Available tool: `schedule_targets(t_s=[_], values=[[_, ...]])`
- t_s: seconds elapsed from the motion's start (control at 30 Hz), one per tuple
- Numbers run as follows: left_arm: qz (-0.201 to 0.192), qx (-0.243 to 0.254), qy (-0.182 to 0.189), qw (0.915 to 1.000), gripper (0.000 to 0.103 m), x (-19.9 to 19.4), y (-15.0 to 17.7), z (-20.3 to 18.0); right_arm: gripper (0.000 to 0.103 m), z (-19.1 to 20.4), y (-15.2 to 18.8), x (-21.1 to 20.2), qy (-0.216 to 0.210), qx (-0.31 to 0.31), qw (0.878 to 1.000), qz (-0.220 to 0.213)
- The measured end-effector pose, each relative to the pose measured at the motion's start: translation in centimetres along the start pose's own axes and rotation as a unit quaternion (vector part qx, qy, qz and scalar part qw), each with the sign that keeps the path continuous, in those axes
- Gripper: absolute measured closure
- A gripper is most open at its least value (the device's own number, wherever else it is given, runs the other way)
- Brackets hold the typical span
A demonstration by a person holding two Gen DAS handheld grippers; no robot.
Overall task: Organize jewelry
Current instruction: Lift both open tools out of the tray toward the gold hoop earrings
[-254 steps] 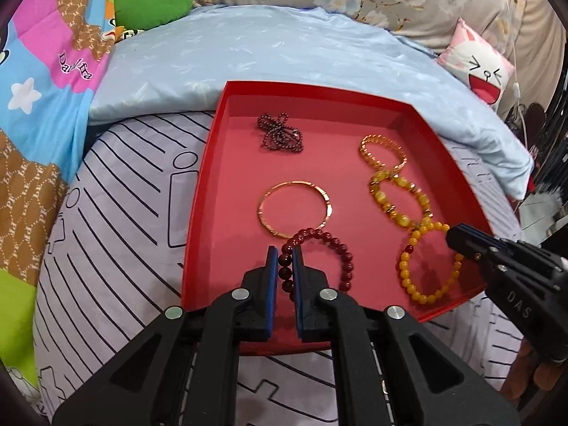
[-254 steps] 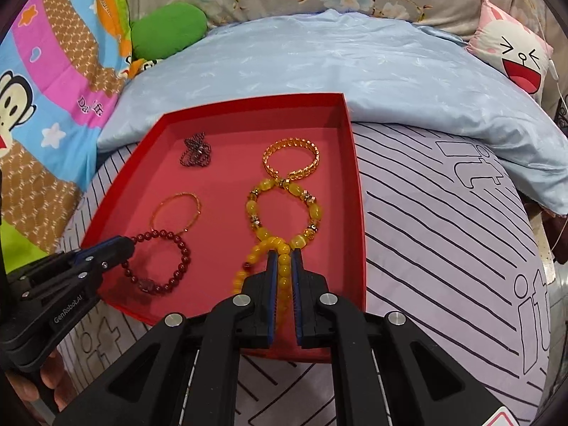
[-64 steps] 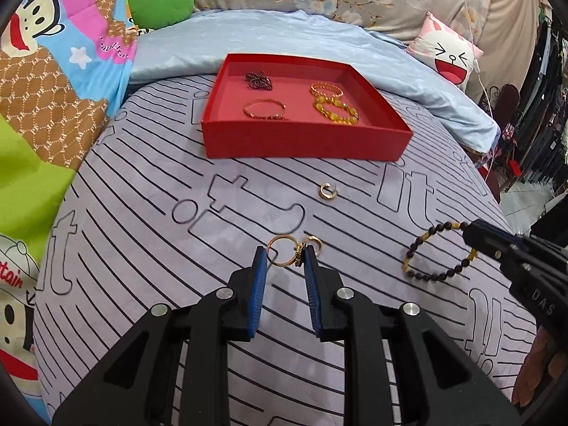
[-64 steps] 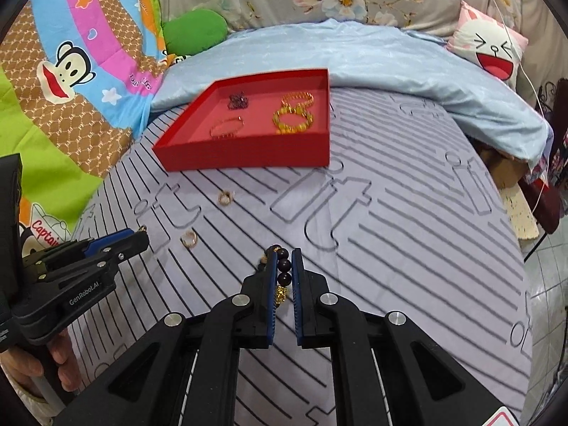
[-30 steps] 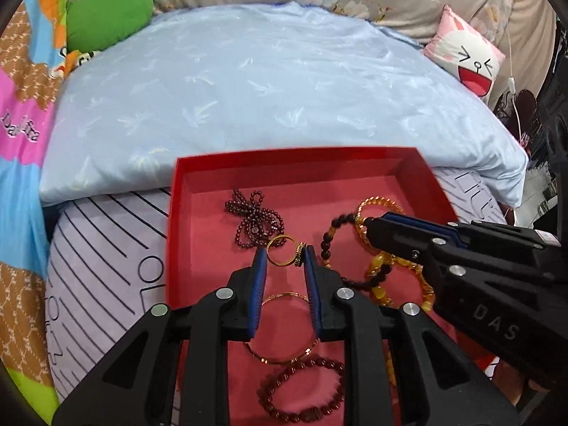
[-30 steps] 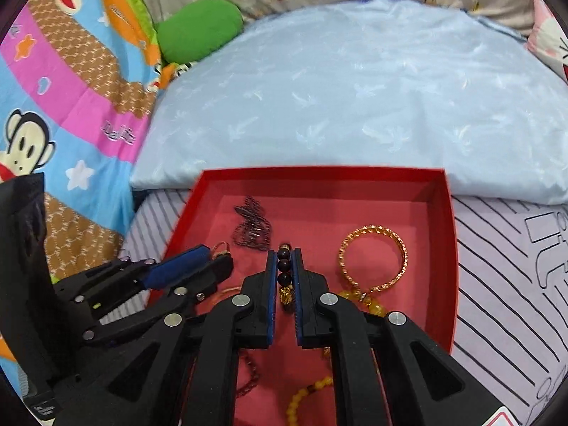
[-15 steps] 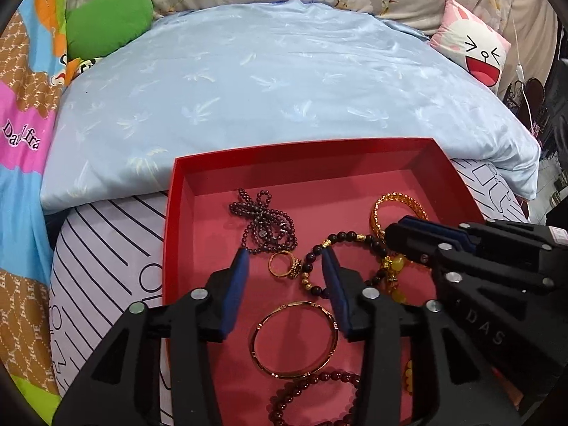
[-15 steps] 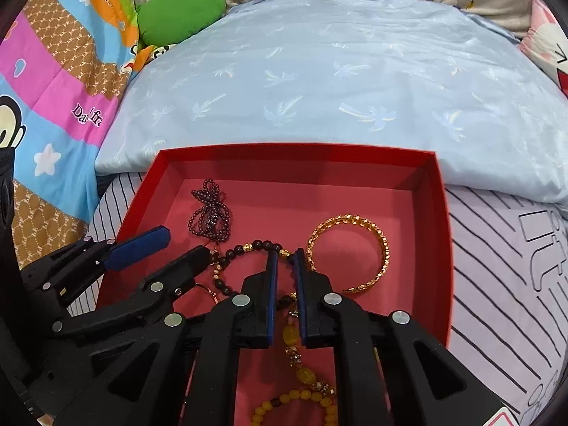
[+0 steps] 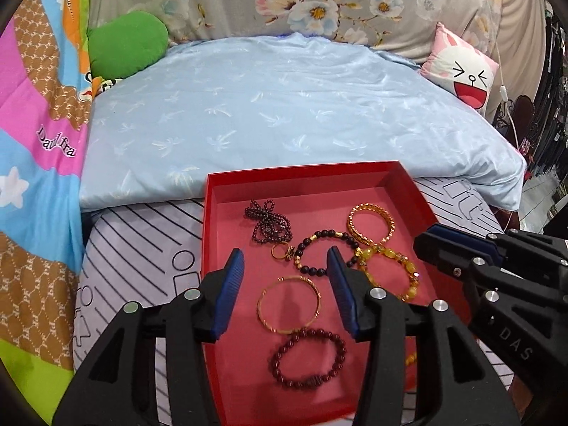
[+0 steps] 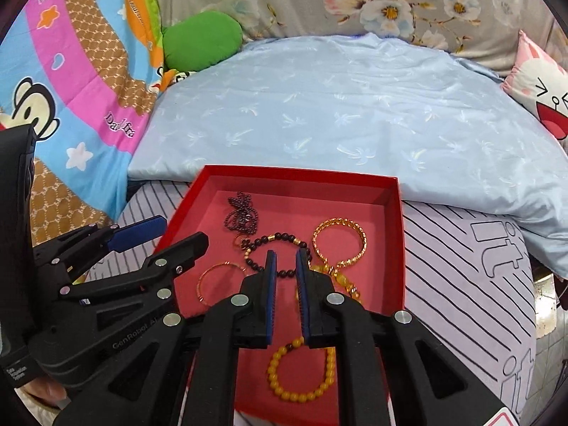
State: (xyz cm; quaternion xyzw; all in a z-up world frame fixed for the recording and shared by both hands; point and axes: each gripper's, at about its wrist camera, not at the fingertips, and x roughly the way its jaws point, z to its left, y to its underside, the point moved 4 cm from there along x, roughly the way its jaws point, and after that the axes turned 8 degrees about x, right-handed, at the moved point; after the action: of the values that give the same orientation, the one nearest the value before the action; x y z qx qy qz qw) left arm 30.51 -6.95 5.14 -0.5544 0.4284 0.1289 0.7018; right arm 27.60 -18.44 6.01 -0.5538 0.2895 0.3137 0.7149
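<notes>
Left tongs spread wide, empty, above red tray. Right tongs slightly parted, empty. Ring and dark bracelet lie mid-tray.

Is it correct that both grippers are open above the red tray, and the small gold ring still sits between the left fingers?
Not quite. Both the left gripper and the right gripper are open over the red tray, but the small gold ring lies on the tray floor beside the dark beaded bracelet, as the left wrist view shows.

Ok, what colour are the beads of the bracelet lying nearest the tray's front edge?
Yellow bracelet, clearest in the right wrist view.
</notes>
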Motion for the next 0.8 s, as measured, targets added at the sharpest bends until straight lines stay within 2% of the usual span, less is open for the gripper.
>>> schedule_targets(t_s=[0.37,0.8], values=[[-0.005,-0.009,-0.001,0.9999,0.056,-5.6,4.3,-1.2,0.09,0.9,4.7,-5.6,-0.007,-0.001,1.0,-0.009],[-0.002,-0.022,-0.009,0.9997,0.054,-9.2,9.9,-3.2,0.09,0.9,11.2,-8.5,-0.004,0.006,1.0,0.006]])
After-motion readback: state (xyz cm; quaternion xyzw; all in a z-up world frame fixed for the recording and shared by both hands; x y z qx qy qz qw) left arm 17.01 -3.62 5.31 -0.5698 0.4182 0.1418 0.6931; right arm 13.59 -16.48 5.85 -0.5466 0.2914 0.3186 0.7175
